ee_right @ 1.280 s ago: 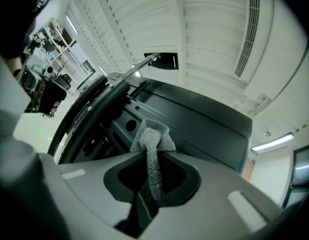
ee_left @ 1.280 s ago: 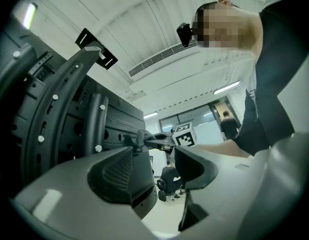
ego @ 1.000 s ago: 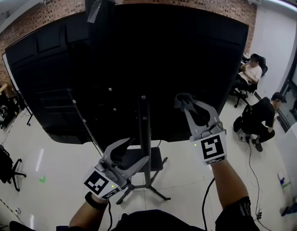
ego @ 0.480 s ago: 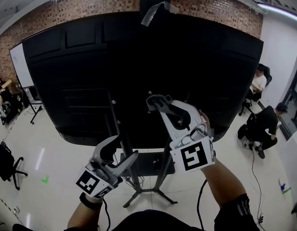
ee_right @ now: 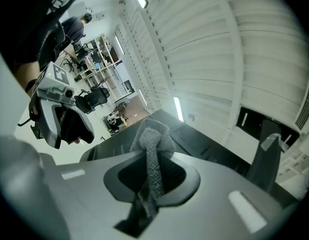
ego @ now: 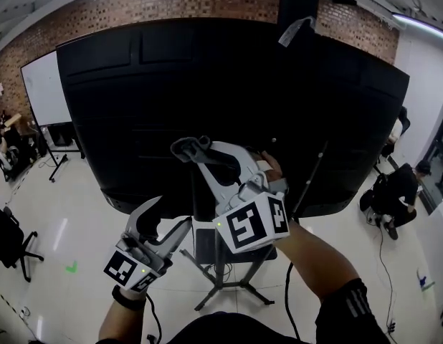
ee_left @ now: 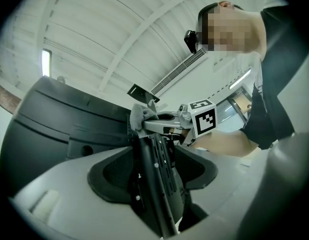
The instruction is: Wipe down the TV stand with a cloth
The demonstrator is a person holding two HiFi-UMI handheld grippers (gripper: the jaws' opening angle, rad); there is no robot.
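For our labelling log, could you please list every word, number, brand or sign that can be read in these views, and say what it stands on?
No text can be read in any view.
Left marker cube and right marker cube: black-and-white square patterns only, no letters or digits.
Whiteboard: no writing can be made out.
Back of the TV: no readable label.

The cloth's (ee_right: 153, 140) lower end is hidden between the right gripper's (ee_right: 150, 159) jaws. Between the left gripper's (ee_left: 152, 151) jaws, the pole (ee_left: 159, 184) is cut off below. Whether it is gripped cannot be told.
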